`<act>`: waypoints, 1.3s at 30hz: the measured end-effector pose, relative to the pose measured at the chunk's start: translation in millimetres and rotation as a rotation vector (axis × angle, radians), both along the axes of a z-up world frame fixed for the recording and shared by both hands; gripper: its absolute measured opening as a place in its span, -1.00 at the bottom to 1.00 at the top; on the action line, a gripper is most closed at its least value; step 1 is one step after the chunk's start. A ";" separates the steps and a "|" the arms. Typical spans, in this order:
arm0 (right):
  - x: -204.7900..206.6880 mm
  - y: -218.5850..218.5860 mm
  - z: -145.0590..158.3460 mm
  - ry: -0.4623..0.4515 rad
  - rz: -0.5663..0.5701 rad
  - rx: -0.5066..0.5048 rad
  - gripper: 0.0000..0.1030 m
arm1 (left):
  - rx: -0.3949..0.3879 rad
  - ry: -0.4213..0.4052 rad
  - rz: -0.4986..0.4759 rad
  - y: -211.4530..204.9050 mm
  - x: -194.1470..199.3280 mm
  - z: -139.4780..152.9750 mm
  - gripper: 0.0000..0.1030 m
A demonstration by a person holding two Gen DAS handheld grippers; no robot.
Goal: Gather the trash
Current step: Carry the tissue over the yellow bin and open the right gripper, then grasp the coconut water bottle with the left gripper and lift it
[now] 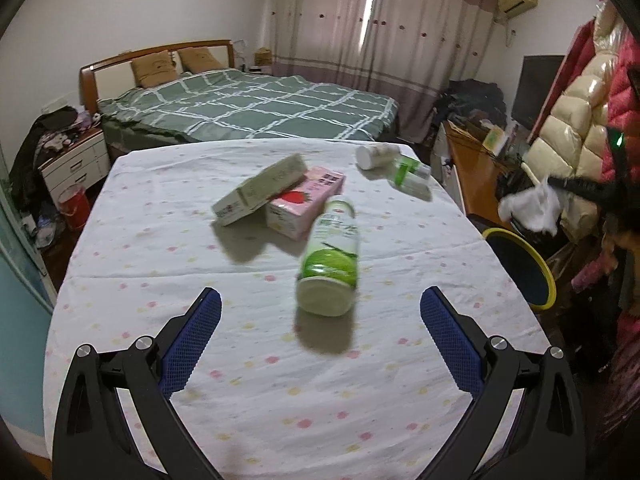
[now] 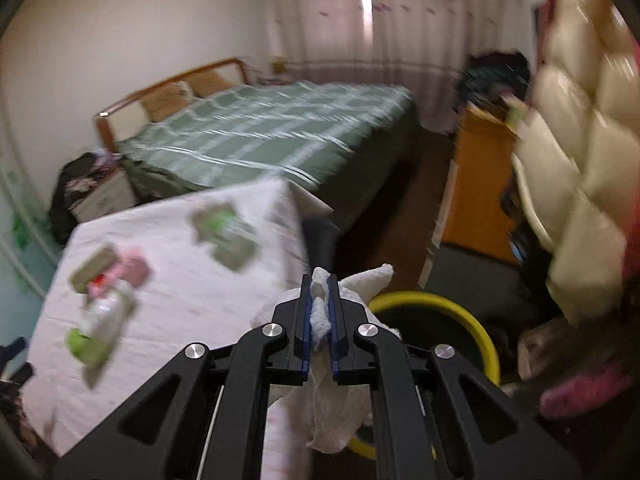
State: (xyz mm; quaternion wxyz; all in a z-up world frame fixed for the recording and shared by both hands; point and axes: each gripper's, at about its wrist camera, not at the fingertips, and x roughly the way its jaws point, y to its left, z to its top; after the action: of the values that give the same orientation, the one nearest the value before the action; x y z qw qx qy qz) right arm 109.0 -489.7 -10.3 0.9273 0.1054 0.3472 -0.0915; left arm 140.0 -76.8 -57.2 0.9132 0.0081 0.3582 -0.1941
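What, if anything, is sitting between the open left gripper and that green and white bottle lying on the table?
Nothing visible. The left gripper is open, and the green and white bottle lies on its side just past the fingertips, with only bare tablecloth around it. The two cartons sit farther back, beyond the bottle.

You are getting dim, warm indoor light, with daylight glaring through the curtain gap point(image 1: 370, 4). Soft shadows are falling toward you on the bench point(image 1: 160, 280). The right wrist view is smearing heavily; fisheye corners are darkening.
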 end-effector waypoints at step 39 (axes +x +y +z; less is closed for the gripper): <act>-12.5 -35.5 -92.7 0.137 -0.110 0.044 -0.42 | 0.157 0.140 -0.089 -68.7 108.7 -50.0 0.89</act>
State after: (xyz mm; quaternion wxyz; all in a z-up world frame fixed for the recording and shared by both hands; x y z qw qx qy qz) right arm 96.5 -525.1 -103.0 0.8924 0.1379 0.4056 -0.1415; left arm 248.7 -145.5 -107.3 0.8731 0.0820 0.4344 -0.2057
